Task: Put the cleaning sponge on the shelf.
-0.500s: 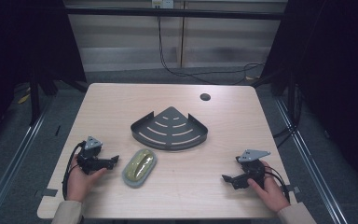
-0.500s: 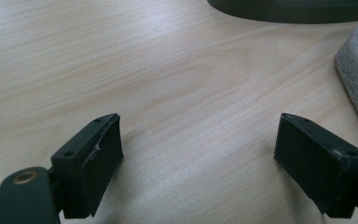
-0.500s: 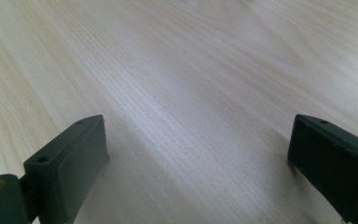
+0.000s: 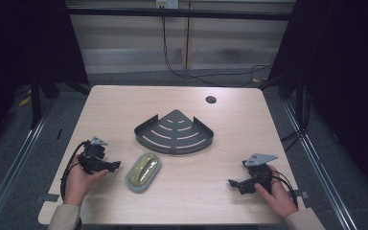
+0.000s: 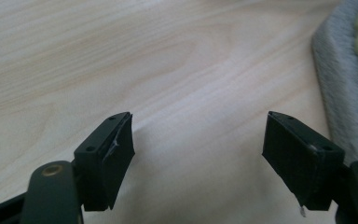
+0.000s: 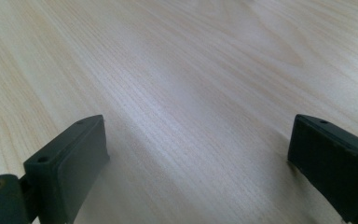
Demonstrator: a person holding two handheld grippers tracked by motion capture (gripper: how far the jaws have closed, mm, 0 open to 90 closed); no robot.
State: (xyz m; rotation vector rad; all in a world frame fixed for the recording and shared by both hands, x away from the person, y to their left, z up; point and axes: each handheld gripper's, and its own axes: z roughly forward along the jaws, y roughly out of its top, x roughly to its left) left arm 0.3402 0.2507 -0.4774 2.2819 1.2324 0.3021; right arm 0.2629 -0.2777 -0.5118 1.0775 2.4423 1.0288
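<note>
Sponge (image 4: 143, 171) — beside wide-open left gripper (image 4: 113, 166).

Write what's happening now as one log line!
left claw: open, beside sponge | right claw: open, empty | rack: mid-table, untouched

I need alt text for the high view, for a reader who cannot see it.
A person holds an open left gripper and an open right gripper low over a wooden table. Between them lie a grey-rimmed yellow-green sponge and, behind it, a dark fan-shaped corner rack.
</note>
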